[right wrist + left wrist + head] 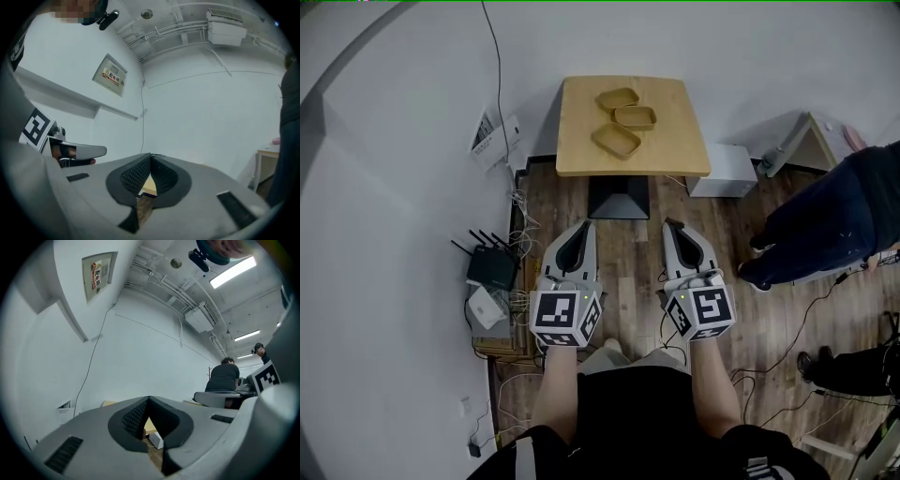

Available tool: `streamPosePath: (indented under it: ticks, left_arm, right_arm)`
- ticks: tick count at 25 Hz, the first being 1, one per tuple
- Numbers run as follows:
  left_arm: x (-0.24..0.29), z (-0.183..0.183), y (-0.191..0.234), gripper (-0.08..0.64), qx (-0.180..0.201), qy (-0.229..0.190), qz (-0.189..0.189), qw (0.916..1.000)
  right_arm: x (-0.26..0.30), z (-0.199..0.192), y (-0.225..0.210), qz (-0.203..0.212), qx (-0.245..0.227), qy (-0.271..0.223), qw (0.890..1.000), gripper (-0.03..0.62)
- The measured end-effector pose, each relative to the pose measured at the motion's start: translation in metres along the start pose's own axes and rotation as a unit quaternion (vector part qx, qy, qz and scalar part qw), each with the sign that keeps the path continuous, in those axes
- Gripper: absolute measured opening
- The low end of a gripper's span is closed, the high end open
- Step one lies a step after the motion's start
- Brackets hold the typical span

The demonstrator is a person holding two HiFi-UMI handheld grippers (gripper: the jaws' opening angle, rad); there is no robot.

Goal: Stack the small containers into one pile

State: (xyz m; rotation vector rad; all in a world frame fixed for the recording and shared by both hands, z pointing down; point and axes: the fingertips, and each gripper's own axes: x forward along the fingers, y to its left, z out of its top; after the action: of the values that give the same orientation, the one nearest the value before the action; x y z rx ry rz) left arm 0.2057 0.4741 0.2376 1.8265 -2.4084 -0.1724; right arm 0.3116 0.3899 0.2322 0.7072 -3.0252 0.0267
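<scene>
Three shallow tan containers lie apart on a small wooden table [666, 150] ahead of me: one at the back [618, 97], one to the right [635, 116], one nearest me [616, 141]. My left gripper [584, 226] and right gripper [672, 226] are held level over the wood floor, well short of the table. Both are shut with nothing between the jaws. In the left gripper view the tips [148, 399] meet, with a sliver of table behind them. The right gripper view shows the same closed tips [150, 155].
A white box [722, 169] sits on the floor right of the table. A router [491, 267] and tangled cables lie by the left wall. A person in dark clothes [825, 220] stands at the right. The table's black base [619, 197] lies between me and the tabletop.
</scene>
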Motion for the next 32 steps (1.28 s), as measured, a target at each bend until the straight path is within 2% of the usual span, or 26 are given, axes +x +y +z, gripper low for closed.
streamPosePath:
  ticks: [7,12,17,23,29,32]
  left_arm:
    - [0.001,-0.003,0.018,0.002,-0.022,-0.002,-0.004,0.9998]
    - [0.009,0.007,0.027,0.002,-0.009,-0.016,-0.014,0.9997]
    - [0.042,0.024,0.040,0.002,0.010,-0.024,-0.016,0.9995]
    - [0.105,0.028,0.057,0.002,0.043,-0.026,-0.025,0.9984]
    - [0.205,0.037,0.090,0.002,0.044,-0.013,-0.025,0.9986]
    - [0.256,0.032,0.105,0.002,0.047,0.007,-0.023,0.9986]
  right_arm:
    - [0.004,0.004,-0.015,-0.034,-0.013,0.002,0.999,0.006]
    - [0.021,0.013,-0.007,-0.028,-0.021,-0.016,0.999,0.006]
    - [0.054,0.023,-0.023,-0.027,-0.014,-0.034,0.999,0.006]
    - [0.115,0.019,-0.060,-0.028,0.004,-0.058,0.998,0.006]
    - [0.211,0.024,-0.109,-0.022,0.009,-0.051,0.998,0.006]
    - [0.255,0.020,-0.139,-0.022,0.023,-0.043,0.999,0.006]
